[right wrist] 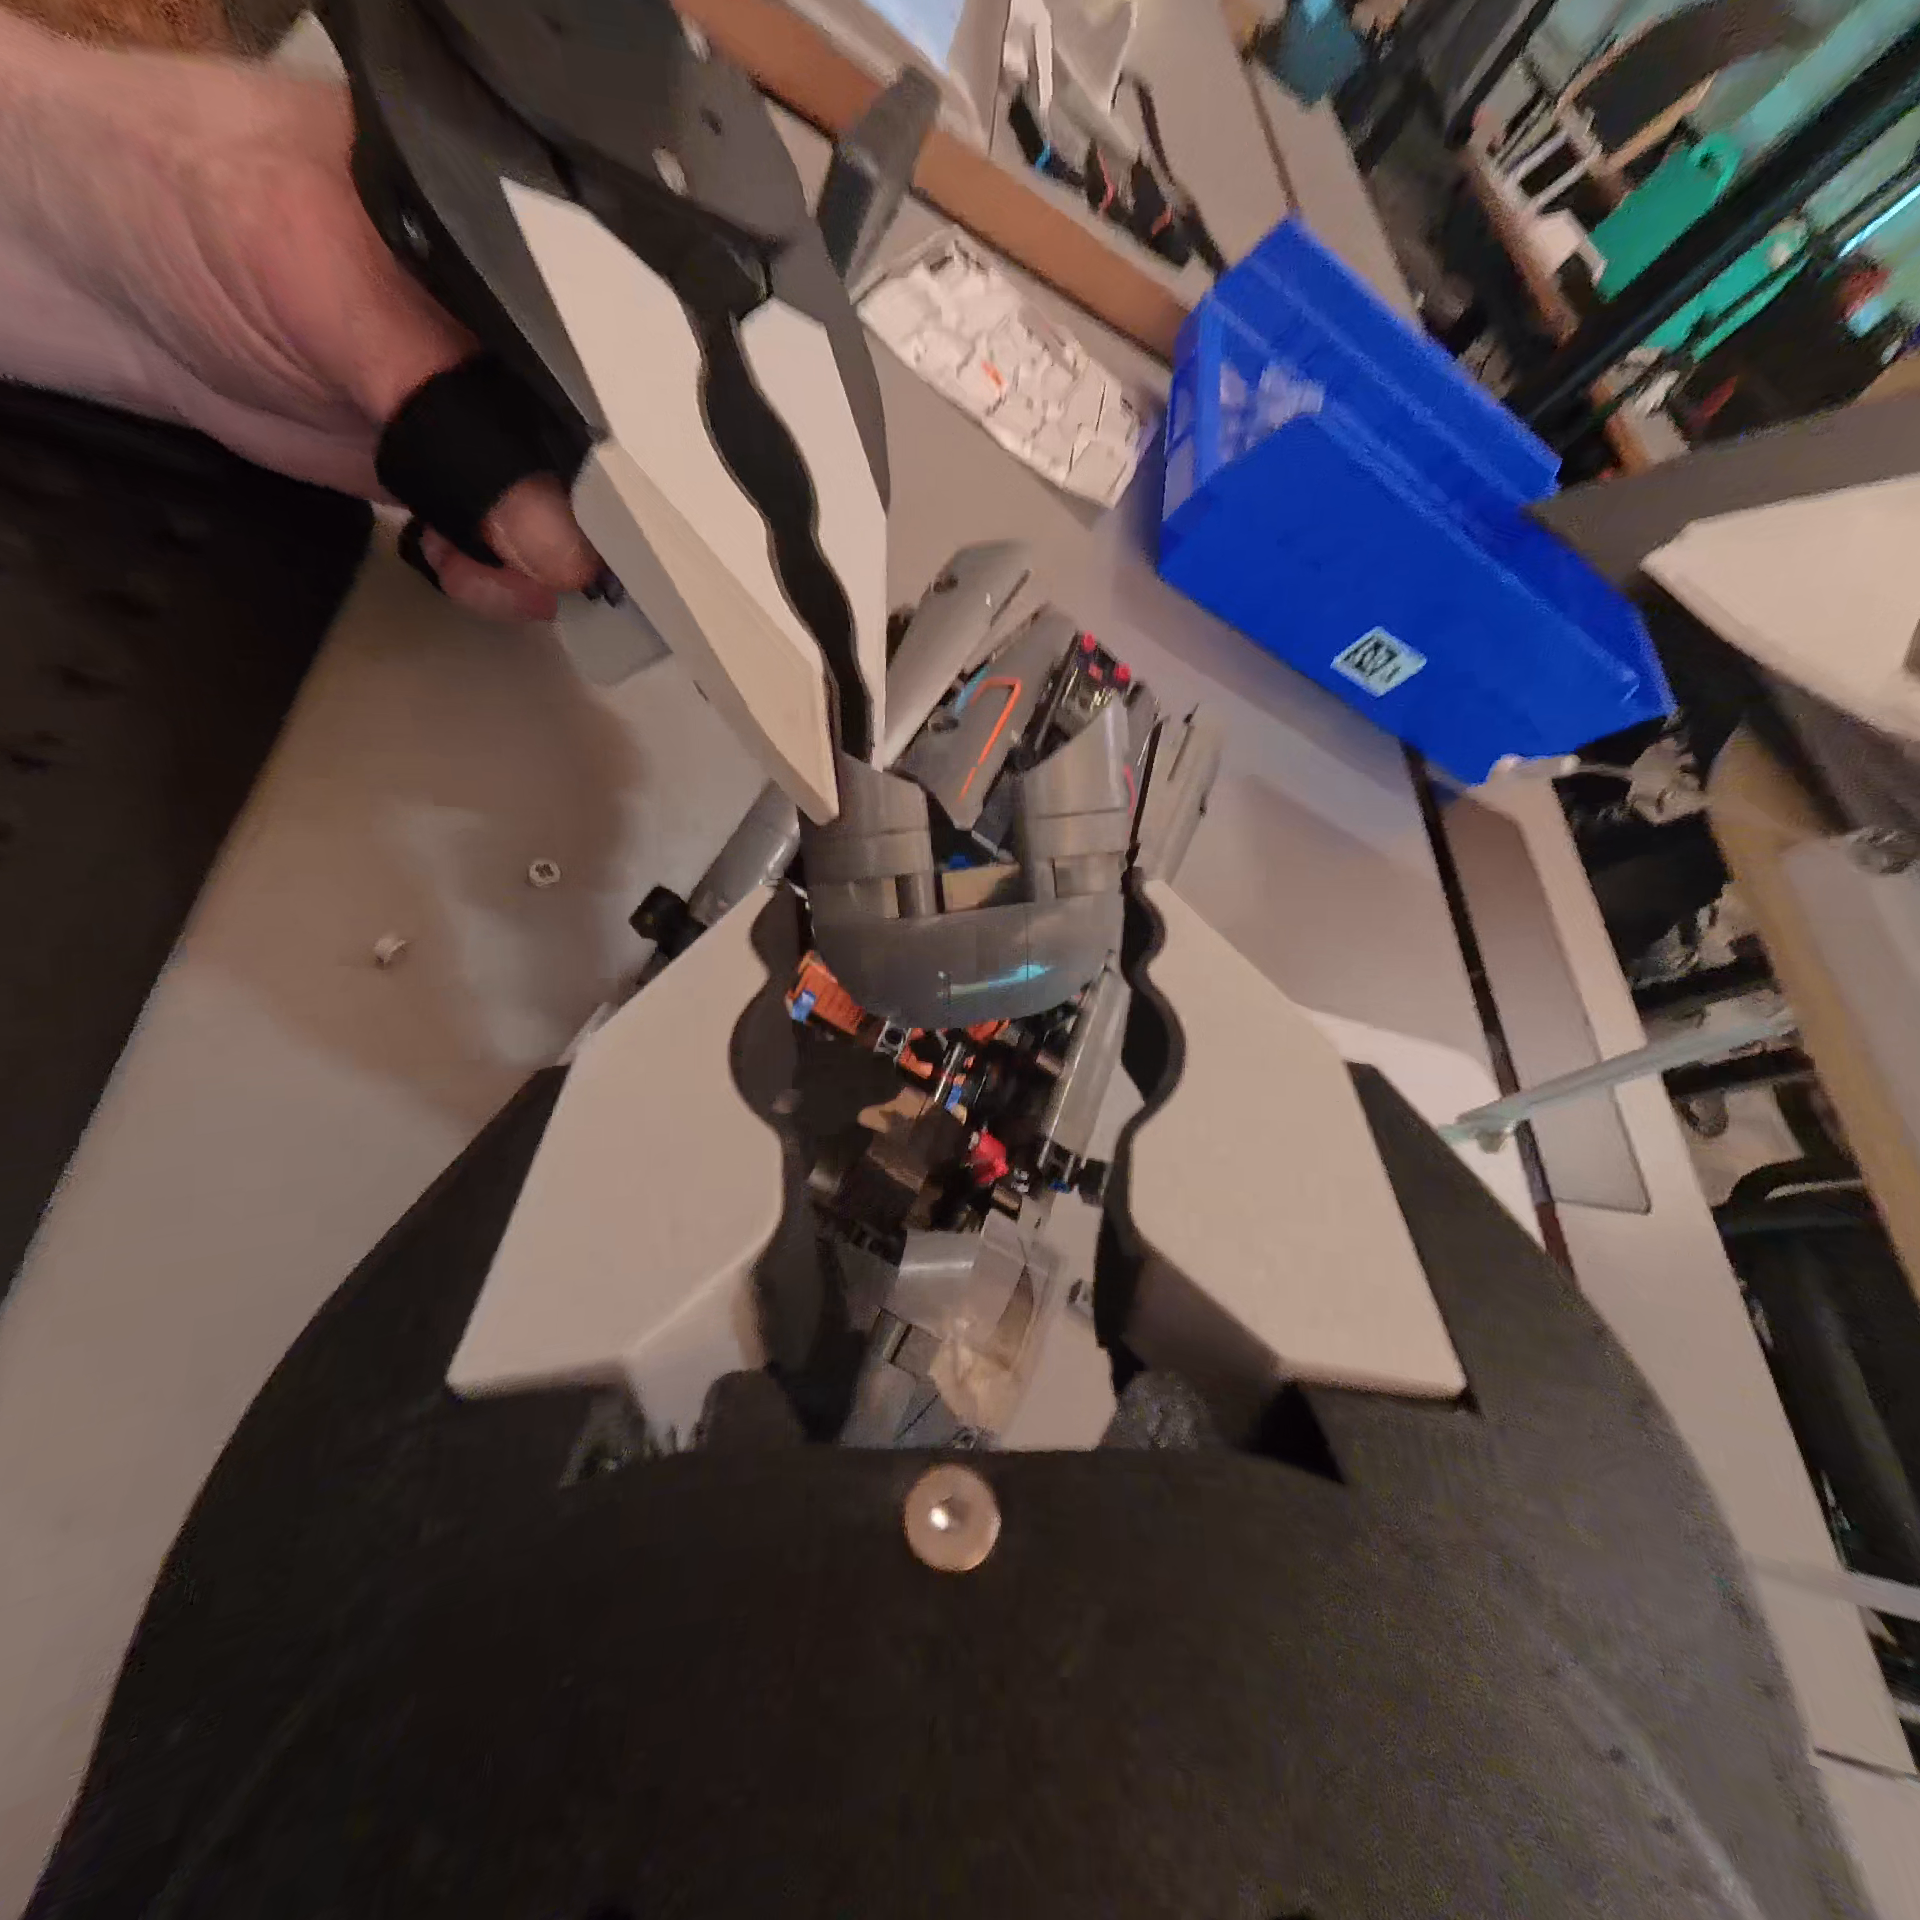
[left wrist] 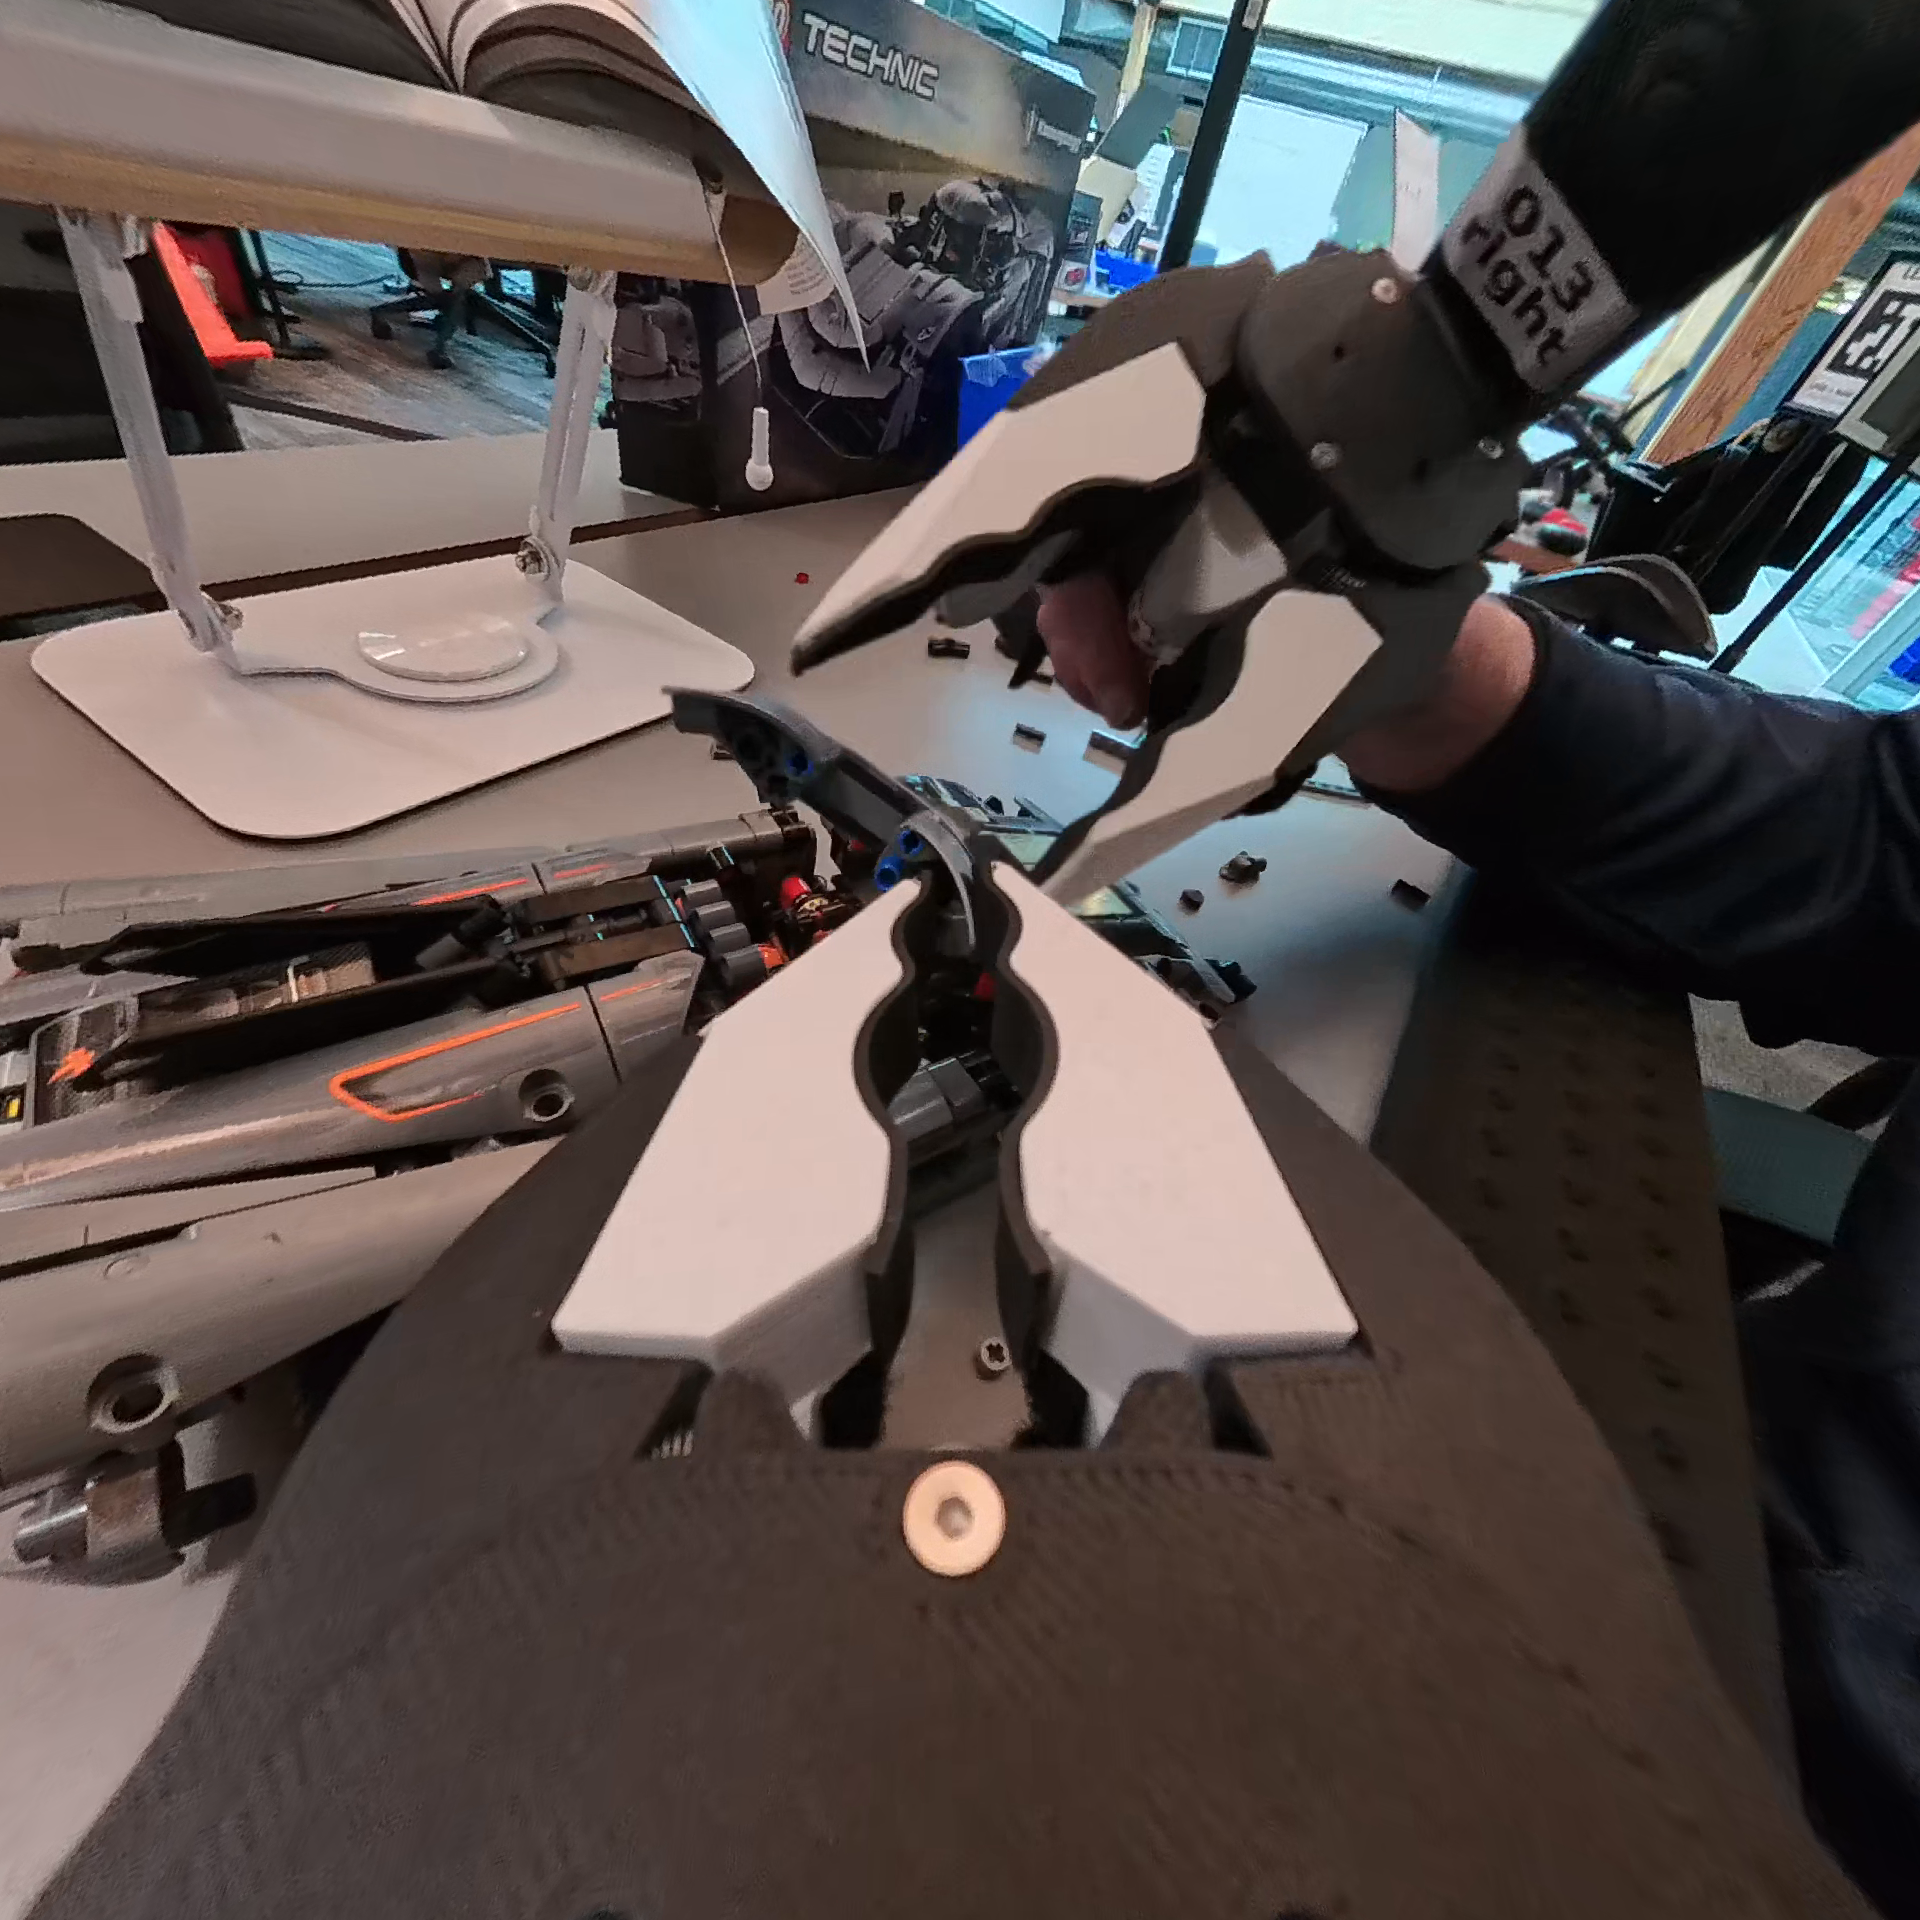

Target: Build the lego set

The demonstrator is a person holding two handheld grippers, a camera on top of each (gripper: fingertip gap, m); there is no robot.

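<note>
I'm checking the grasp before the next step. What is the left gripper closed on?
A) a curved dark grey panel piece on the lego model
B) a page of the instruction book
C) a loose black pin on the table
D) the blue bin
A: the left gripper pinches the curved grey panel with blue pins, attached to the lego model below.

From my left wrist view, the grey model (left wrist: 312, 1049) runs off the left edge, and my left gripper's body covers its near side. The small dark pieces (left wrist: 1242, 864) scattered on the table (left wrist: 1330, 935) are too small for me to identify. In my right wrist view, the blue bin (right wrist: 1382, 540) and the shelves behind it are smeared by blur, and I cannot tell its contents.
</note>
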